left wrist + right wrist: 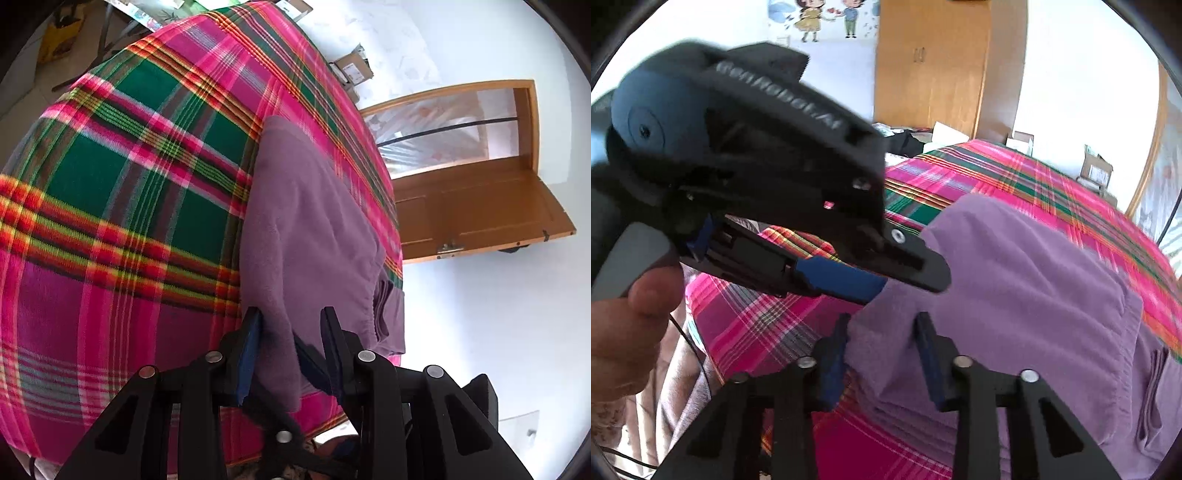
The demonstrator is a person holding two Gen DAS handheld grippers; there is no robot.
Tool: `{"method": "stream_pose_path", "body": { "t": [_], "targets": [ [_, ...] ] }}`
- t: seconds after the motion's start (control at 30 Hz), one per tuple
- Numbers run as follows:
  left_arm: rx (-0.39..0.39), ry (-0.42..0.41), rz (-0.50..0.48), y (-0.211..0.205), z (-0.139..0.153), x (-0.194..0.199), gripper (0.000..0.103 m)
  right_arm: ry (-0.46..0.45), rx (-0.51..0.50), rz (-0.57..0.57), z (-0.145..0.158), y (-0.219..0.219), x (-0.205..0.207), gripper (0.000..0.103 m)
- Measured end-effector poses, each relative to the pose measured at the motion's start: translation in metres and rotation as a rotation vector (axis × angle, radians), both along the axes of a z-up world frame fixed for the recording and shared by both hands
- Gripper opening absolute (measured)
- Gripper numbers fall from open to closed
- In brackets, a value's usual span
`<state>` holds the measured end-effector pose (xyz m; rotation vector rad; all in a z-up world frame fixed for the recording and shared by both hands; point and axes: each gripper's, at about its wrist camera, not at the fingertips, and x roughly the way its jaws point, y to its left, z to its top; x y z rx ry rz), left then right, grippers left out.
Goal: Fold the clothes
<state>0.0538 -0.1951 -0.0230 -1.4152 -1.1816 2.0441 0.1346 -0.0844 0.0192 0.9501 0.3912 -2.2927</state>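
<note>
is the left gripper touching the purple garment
Touching: the right wrist view shows the left gripper closed on the purple garment's edge, lifting it off the plaid blanket.

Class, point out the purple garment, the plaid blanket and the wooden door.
purple garment [314,229]: left wrist view, middle of its flat panel.
plaid blanket [110,192]: left wrist view, green check.
wooden door [480,210]: left wrist view, lower panel.

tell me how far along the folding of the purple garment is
Done: the purple garment already lies doubled on the plaid blanket, layered edges showing at its near side. In hand: the left claw and right claw both pinch its near edge. Left: at least carrying that edge over for another fold.
</note>
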Motion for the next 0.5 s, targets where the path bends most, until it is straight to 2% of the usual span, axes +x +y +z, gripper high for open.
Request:
{"method": "stream_pose_path", "body": {
  "t": [0.07, 0.17, 0.5],
  "targets": [
    [-0.007, 0.003, -0.006, 0.001, 0.000, -0.004, 0.033, 0.005, -0.006, -0.006, 0.001, 0.003, 0.001, 0.021],
    [-0.012, 0.009, -0.024, 0.006, 0.000, -0.011, 0.033, 0.015, -0.017, -0.012, 0.004, 0.007, 0.001, 0.018],
    [0.026, 0.035, -0.036, 0.001, 0.006, -0.019, 0.033, 0.042, -0.069, -0.019, 0.014, 0.026, 0.004, 0.016]
  ]
}}
